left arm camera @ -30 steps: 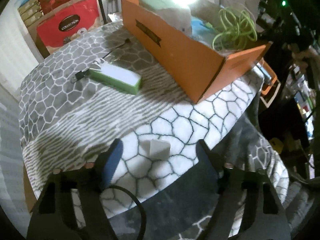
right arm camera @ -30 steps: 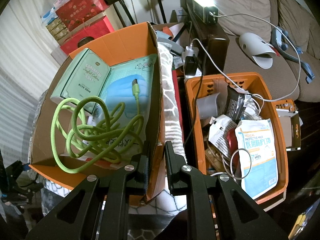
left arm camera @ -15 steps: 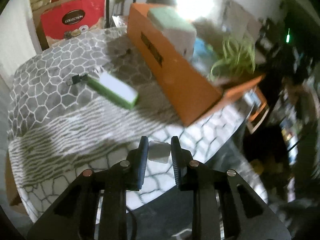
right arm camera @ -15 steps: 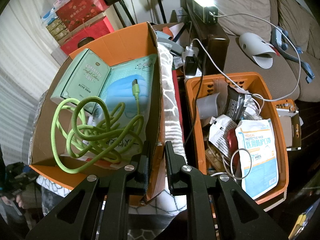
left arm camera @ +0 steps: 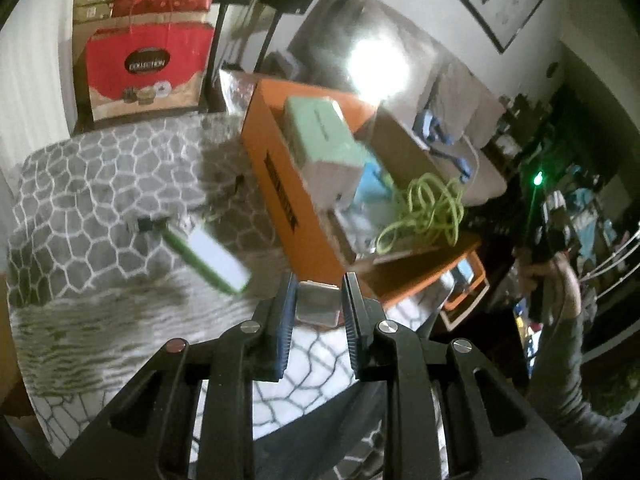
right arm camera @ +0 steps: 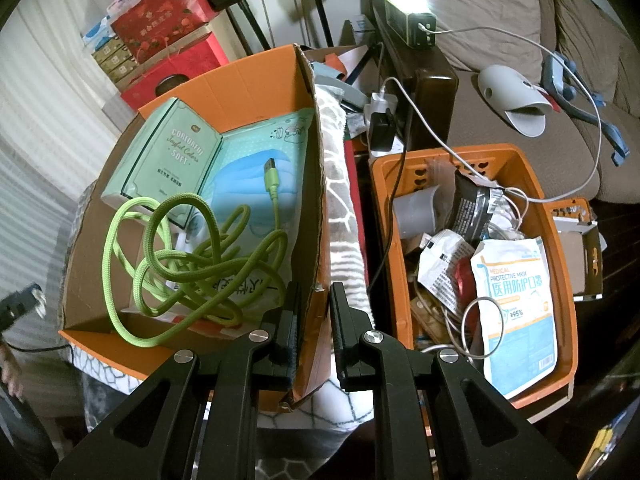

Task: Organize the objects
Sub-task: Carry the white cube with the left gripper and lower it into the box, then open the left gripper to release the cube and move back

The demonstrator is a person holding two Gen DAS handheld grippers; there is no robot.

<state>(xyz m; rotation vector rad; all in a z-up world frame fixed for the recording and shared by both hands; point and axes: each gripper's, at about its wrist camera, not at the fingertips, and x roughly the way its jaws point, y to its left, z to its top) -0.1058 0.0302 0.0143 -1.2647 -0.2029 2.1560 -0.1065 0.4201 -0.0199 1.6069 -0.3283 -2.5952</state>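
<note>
My left gripper (left arm camera: 318,304) is shut on a small white square block (left arm camera: 317,307) and holds it above the patterned table, just in front of the orange cardboard box (left arm camera: 280,200). A green and white power bank (left arm camera: 208,250) lies on the table to the left. My right gripper (right arm camera: 313,320) is shut on the side wall of the orange cardboard box (right arm camera: 316,184). The box holds a coiled green cable (right arm camera: 192,252), a mint tissue box (right arm camera: 168,160) and a blue mask pack (right arm camera: 256,176).
An orange plastic basket (right arm camera: 568,280) full of packets and cords stands to the right of the box. A red gift bag (left arm camera: 144,68) stands behind the table. A sofa (right arm camera: 500,32) with a lamp and cables lies beyond.
My left gripper closed on the white block on the table and lifted it toward the orange box. The right gripper kept its hold on the box wall.
</note>
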